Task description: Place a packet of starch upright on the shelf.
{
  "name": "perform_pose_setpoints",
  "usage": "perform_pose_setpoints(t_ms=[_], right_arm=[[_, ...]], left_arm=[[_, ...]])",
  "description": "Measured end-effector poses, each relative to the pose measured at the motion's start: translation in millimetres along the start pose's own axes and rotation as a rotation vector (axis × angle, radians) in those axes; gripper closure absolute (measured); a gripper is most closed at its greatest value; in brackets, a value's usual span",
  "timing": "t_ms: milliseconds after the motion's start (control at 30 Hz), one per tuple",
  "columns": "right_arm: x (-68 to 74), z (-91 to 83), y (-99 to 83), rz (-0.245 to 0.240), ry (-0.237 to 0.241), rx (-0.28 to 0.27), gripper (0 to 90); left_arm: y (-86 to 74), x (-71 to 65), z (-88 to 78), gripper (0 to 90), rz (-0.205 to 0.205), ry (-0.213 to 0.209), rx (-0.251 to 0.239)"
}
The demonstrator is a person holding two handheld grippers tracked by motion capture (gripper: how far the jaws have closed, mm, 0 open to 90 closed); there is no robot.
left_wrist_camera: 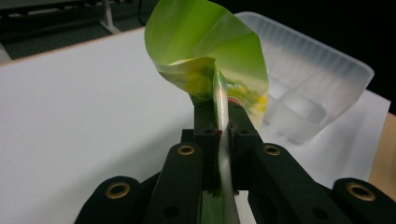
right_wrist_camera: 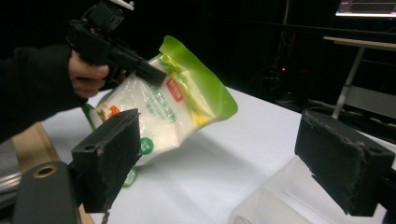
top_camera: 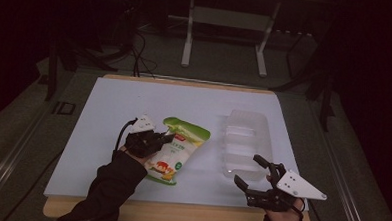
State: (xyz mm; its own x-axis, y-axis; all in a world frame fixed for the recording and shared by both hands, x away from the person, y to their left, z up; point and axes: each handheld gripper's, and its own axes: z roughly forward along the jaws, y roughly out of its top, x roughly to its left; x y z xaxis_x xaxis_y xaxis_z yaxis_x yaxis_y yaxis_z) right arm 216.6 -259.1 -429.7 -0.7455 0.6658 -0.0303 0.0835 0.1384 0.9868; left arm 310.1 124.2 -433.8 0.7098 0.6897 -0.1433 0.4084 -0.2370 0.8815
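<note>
The bag [top_camera: 176, 150], a soft plastic pouch with a green top and a clear body showing white contents, sits left of the table's middle, its bottom toward 6 o'clock and its green end lifted toward 1 o'clock. The left gripper [top_camera: 167, 138] has its jaws pinched tight on the flat side seam of the bag; in the left gripper view the thin film edge [left_wrist_camera: 221, 105] runs straight up between the two black pads, and the green top curls over above them like a leaf. Holding the seam rather than the bulging middle probably gives a firm grip on slippery film without crushing what is inside, and it lets the bag hang tilted, as the right gripper view shows, with its lower corner near the white table [top_camera: 114, 112]. At about 3 o'clock from the bag lies a container [top_camera: 243, 141], a clear, frosted plastic tub with ribbed walls and rounded corners, open side up; it looks like the place where the bag is meant to go. The right gripper [top_camera: 247, 169] waits at the tub's near edge, toward 5 o'clock on the table, its jaws spread wide with nothing between them, likely ready to steady the light tub or help with the bag. The tabletop is smooth, matte and white with a wooden rim.
</note>
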Motion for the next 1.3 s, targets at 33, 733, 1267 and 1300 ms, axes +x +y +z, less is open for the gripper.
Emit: perform_pose_setpoints(t_ms=[33,733,1267,1300], right_arm=[[-0.1,1.0,3.8,0.007,0.009,-0.004,14.7],[-7.6,72.6,43.2,0.1,0.195,0.134,22.6],[3.0,115.2,44.1,0.106,0.249,0.228,47.8],[2.8,115.8,44.5,0.092,0.24,0.239,52.5]], left_arm=[[1.8,-1.2,-2.6,85.9,-0.006,-0.001,-0.022],[28.2,-29.6,-34.1,85.9,0.007,-0.082,-0.202],[39.6,-49.0,-38.1,85.9,0.048,-0.13,-0.224],[39.2,-49.0,-38.0,85.9,0.048,-0.126,-0.225]])
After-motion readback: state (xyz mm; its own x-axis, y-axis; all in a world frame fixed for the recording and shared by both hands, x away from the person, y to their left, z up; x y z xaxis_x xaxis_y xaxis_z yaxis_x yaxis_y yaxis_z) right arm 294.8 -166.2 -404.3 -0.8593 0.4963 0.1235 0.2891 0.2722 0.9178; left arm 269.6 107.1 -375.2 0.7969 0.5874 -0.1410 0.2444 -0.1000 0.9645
